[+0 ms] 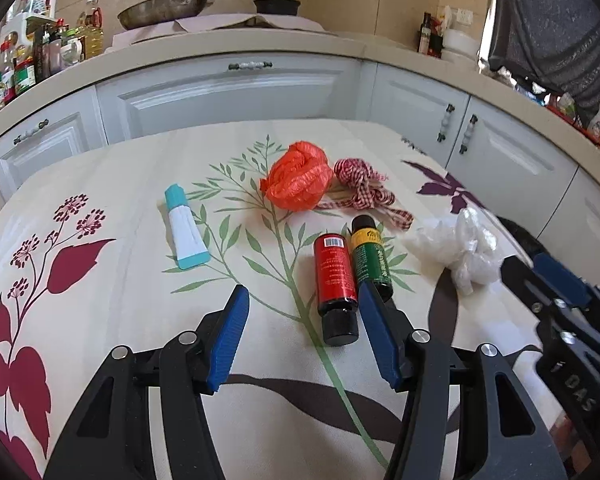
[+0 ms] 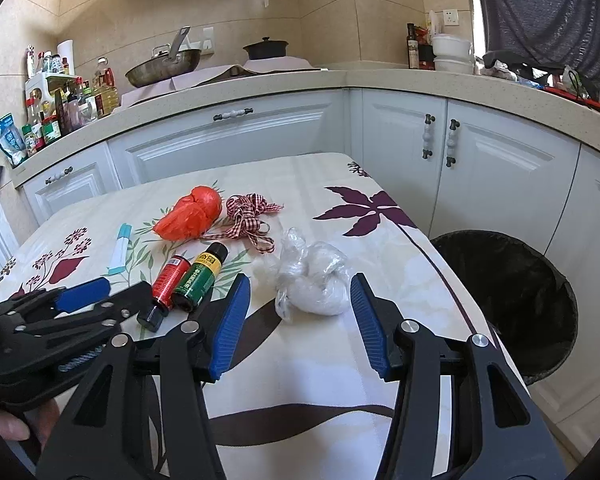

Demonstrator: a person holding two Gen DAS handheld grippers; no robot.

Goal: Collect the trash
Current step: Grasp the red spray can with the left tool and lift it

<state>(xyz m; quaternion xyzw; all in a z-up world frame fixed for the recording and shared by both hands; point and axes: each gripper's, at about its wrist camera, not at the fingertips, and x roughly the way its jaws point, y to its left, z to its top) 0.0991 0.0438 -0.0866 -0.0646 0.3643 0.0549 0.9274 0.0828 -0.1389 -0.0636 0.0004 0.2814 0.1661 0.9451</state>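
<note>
My left fingers point(image 1: 300, 300) stand apart over the red bottle point(image 1: 335, 276), whose barcode label faces up; the green bottle point(image 1: 370, 258) lies touching it. My right fingers point(image 2: 296, 288) stand apart around the clear plastic wad point(image 2: 312, 280), near the counter point(image 2: 340, 364)'s right edge, the black-lined bin point(image 2: 512, 300) beyond.

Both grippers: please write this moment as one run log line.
left gripper: open, over red bottle | right gripper: open, around clear plastic bag, not gripping | bin: beside table
</note>
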